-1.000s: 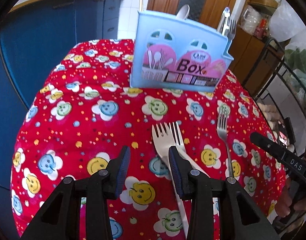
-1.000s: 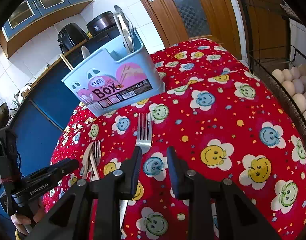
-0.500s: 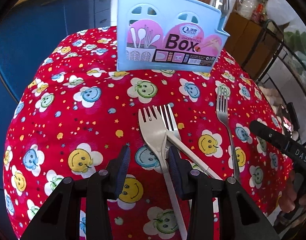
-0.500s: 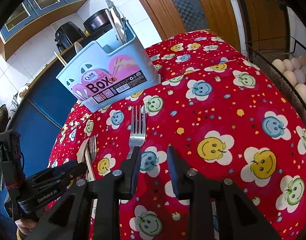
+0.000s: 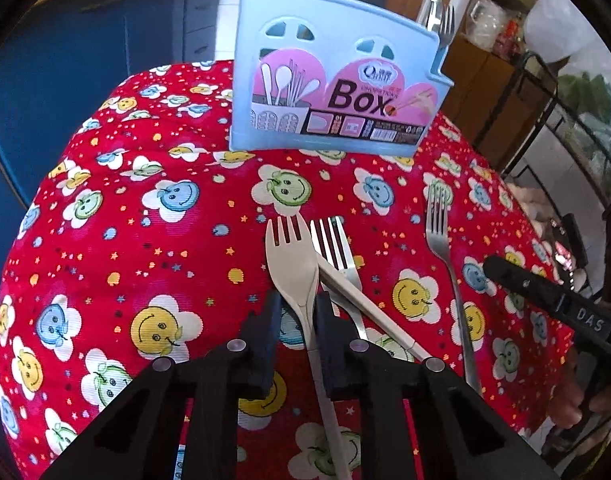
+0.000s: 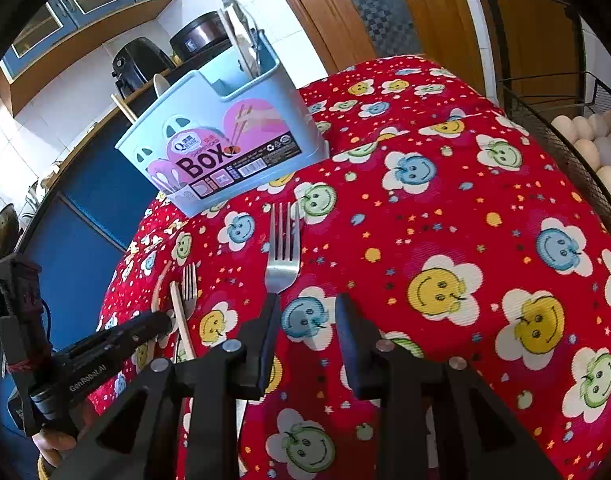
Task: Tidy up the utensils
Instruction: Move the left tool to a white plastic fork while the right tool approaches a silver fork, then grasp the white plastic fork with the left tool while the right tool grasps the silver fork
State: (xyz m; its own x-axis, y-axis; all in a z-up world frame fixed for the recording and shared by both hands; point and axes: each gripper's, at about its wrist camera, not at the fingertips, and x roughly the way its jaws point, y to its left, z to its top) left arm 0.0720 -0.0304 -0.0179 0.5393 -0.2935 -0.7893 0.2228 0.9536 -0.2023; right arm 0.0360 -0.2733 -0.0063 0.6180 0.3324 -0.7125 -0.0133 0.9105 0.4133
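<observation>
Left wrist, cream plastic fork (image 5: 293,268), tines up

The right gripper (image 6: 305,312) is hovering low over the red smiley-flower tablecloth (image 6: 485,240), its jaws standing apart, with the handle of a steel fork (image 6: 282,256) running under its left finger. The fork's tines are pointing toward the light-blue "BOX" utensil holder (image 6: 221,152), which is holding upright cutlery. At the left, the left gripper (image 6: 117,340) is reaching over what are probably two more forks (image 6: 183,300), partly hidden. Eggs (image 6: 597,148) are sitting in a wire basket at the right edge.
</observation>
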